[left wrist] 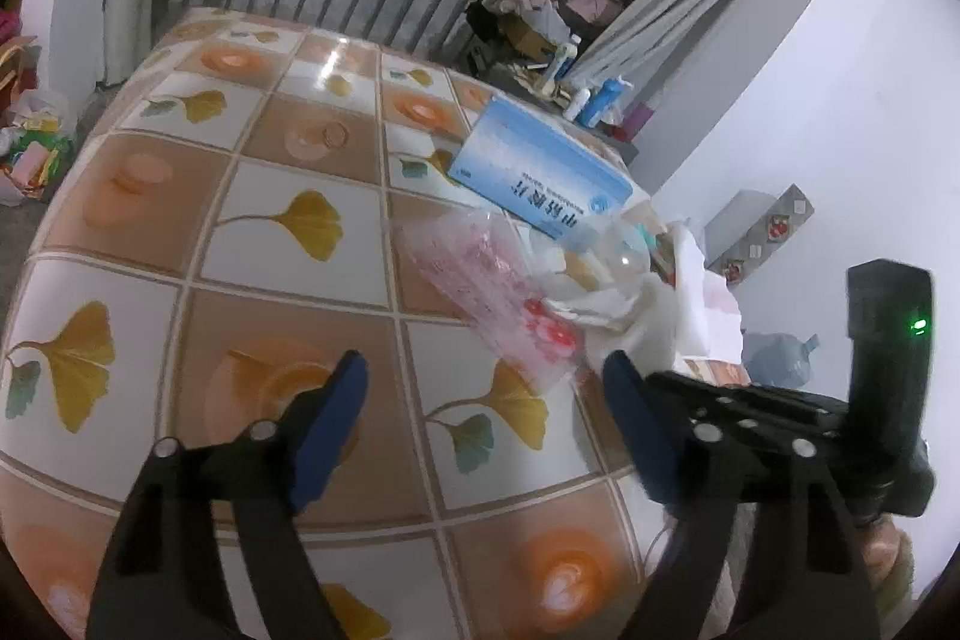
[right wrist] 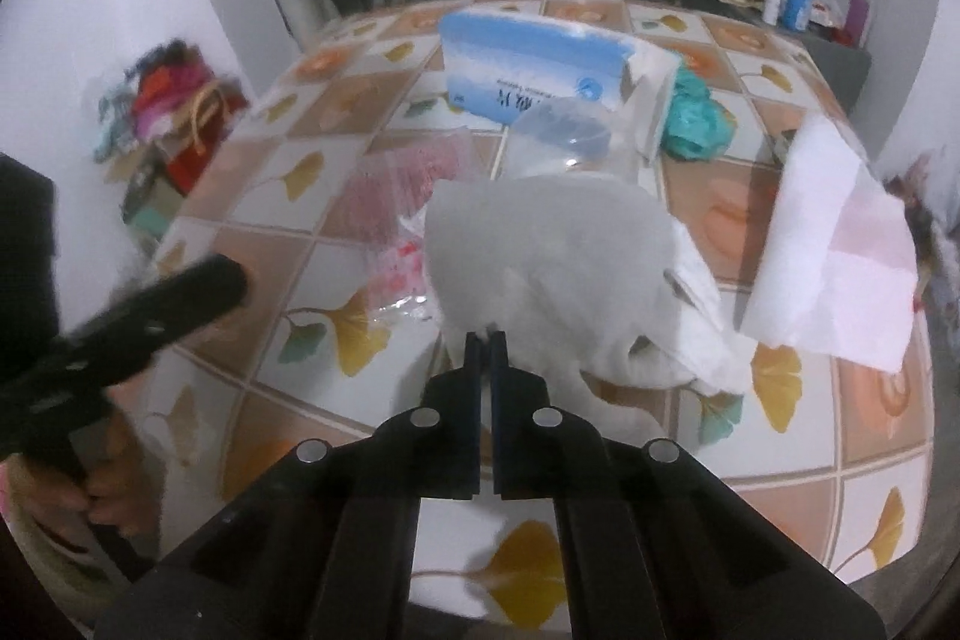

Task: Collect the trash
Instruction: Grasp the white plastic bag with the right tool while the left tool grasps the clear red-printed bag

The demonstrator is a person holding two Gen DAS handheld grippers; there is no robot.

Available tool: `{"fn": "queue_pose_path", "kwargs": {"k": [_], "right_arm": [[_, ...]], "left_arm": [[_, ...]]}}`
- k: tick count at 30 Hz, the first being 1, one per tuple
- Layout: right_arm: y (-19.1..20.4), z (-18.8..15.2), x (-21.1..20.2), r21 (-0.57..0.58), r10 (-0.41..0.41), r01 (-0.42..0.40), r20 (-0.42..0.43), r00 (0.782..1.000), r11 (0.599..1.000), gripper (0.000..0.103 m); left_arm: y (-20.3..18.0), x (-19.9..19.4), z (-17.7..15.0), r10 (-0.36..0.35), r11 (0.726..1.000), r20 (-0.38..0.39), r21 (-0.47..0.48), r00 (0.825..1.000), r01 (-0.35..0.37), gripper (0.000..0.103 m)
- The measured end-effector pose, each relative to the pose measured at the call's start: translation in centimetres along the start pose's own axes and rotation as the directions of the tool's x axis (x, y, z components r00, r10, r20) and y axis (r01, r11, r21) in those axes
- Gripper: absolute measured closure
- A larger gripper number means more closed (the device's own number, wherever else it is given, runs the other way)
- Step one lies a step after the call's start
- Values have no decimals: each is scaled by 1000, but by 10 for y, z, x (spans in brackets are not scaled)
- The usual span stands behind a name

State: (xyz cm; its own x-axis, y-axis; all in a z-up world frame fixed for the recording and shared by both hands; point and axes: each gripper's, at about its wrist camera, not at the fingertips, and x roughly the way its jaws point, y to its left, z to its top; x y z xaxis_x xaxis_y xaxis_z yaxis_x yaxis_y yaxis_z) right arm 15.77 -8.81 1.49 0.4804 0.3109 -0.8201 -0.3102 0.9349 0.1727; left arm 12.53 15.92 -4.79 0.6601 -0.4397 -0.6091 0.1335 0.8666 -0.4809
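Tiled ginkgo-print desk point(right wrist: 780, 466): one crumpled white tissue wad point(right wrist: 558, 250), edge pinched in closed right hand-held gripper point(right wrist: 486, 337). Ahead: one blue-white box point(right wrist: 528, 58), one pink-printed plastic bag point(right wrist: 396, 196). Left hand-held gripper point(left wrist: 483, 370) wide, empty.

White tissue wad point(right wrist: 558, 268) hid the table point(right wrist: 798, 466) beneath and part of the clear cup point(right wrist: 561, 130). Blue box point(right wrist: 528, 58) print was too blurred to read. Left gripper point(right wrist: 180, 292) was motion-smeared, cut by the picture's left edge. Pile point(right wrist: 168, 112) beyond the table's left edge was unidentifiable.
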Motion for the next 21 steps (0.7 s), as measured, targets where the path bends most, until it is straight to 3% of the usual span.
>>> {"fn": "queue_pose_path", "kwargs": {"k": [5, 9, 16, 21], "right_arm": [[-20, -4, -27, 73, 48, -52, 51, 998, 996, 103], [-37, -11, -44, 112, 36, -45, 79, 996, 993, 103], [-62, -34, -36, 184, 26, -32, 36, 999, 982, 103], [-66, -42, -29, 213, 52, -56, 23, 998, 976, 103]], "left_arm": [[-3, 7, 0, -11, 1000, -30, -8, 999, 11, 39], [-7, 12, -1, -17, 1000, -57, -10, 998, 17, 45], [-17, 36, 2, -23, 1000, -151, -8, 988, 22, 56], [-27, 57, 10, 42, 999, -173, 39, 984, -36, 62]]}}
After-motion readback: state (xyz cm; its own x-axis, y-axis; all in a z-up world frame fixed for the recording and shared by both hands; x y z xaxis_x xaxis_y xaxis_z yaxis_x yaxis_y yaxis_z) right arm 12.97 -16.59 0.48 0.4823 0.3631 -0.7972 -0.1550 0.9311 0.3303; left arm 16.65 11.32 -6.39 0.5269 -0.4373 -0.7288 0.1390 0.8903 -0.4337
